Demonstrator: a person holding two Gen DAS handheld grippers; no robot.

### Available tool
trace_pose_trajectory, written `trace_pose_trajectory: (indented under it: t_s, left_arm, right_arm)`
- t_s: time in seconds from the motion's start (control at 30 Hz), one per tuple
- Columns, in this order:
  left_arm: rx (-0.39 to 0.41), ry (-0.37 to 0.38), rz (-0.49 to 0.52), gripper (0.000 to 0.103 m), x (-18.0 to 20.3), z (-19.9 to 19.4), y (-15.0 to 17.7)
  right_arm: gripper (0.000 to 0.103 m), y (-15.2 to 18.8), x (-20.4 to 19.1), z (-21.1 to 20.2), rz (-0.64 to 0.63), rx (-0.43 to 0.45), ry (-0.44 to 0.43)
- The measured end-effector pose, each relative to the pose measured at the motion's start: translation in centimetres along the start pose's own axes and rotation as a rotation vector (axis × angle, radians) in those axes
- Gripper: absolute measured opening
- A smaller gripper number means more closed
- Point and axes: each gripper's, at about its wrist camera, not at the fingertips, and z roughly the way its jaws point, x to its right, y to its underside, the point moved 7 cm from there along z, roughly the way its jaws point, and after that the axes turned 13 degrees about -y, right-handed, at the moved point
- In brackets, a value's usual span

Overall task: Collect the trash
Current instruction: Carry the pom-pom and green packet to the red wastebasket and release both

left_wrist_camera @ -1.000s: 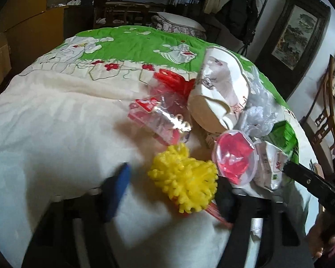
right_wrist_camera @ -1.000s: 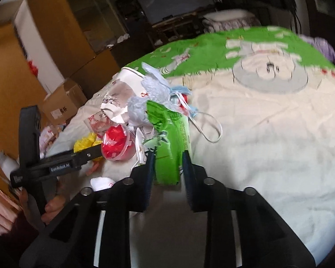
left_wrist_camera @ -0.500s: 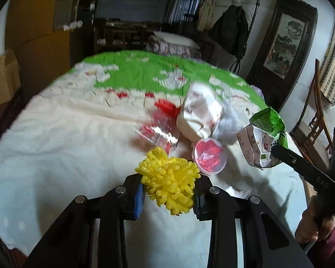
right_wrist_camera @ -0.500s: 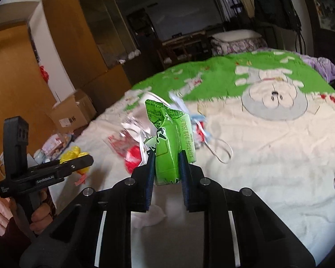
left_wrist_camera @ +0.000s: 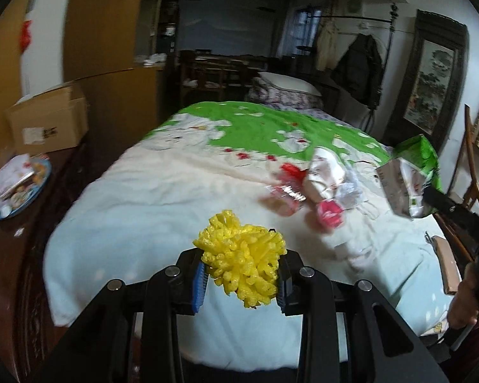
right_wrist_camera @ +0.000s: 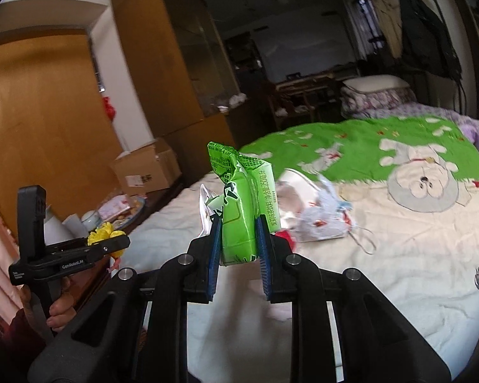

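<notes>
My left gripper (left_wrist_camera: 241, 279) is shut on a spiky yellow plastic ball (left_wrist_camera: 242, 261) and holds it above the near end of the bed. It also shows in the right wrist view (right_wrist_camera: 103, 234). My right gripper (right_wrist_camera: 238, 245) is shut on a crushed green drink carton (right_wrist_camera: 242, 204), lifted above the bed; the carton also shows at the right of the left wrist view (left_wrist_camera: 410, 182). A pile of trash stays on the bed: a white paper bowl (left_wrist_camera: 324, 175), a red-filled plastic cup (left_wrist_camera: 330, 214) and clear red wrappers (left_wrist_camera: 285, 191).
The bed (left_wrist_camera: 150, 198) has a cream and green cartoon cover. A dark wooden side table (left_wrist_camera: 19, 223) on the left carries a plate of snacks (left_wrist_camera: 19, 185) and a cardboard box (left_wrist_camera: 48, 121). A wooden chair (left_wrist_camera: 475, 178) stands at the right. A blue mask (right_wrist_camera: 325, 220) lies by the pile.
My left gripper closed on the yellow ball and lifted it back from the pile. My right gripper lifted the green carton up and away from the pile.
</notes>
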Motion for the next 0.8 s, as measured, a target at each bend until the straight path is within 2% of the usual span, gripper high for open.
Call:
trace_pose_trajectory:
  t_s: [0.2,0.37,0.4,0.43,0.5,0.53,0.63,0.8]
  left_arm:
    - [-0.05,-0.108,-0.083,0.034,-6.8,-1.9,3.4]
    - [-0.154,-0.205,-0.173,0.035,-13.1,-1.0,8.1]
    - [-0.174,-0.223,-0.186,0.041,-14.0,-0.9,9.1]
    - [-0.198,-0.244,-0.201,0.055,-15.1,-0.6,10.2]
    - [-0.234,-0.267,-0.249,0.074,-16.9,-0.4,12.0]
    - [-0.244,-0.269,-0.284,0.08,-18.0,-0.5,12.9]
    - [-0.267,-0.27,-0.354,0.087,-20.4,-1.0,14.6]
    - [-0.242,-0.334,-0.429,0.093,-24.1,-2.0,15.2]
  right_arm:
    - [0.023,1.0,-3.6,1.1,-0.035,-0.041,-0.074]
    - [0.023,2.3,-6.0,3.3,-0.032,-0.095,-0.128]
    - [0.023,2.6,-6.5,3.6,-0.028,-0.105,-0.14]
    - [0.023,3.0,-7.1,4.3,-0.022,-0.123,-0.16]
    - [0.023,4.0,-8.6,5.9,-0.013,-0.168,-0.202]
    - [0.023,4.5,-9.2,6.5,-0.012,-0.186,-0.215]
    - [0.023,6.4,-11.7,9.2,-0.014,-0.272,-0.27]
    - [0.023,9.7,-16.2,13.1,-0.057,-0.406,-0.349]
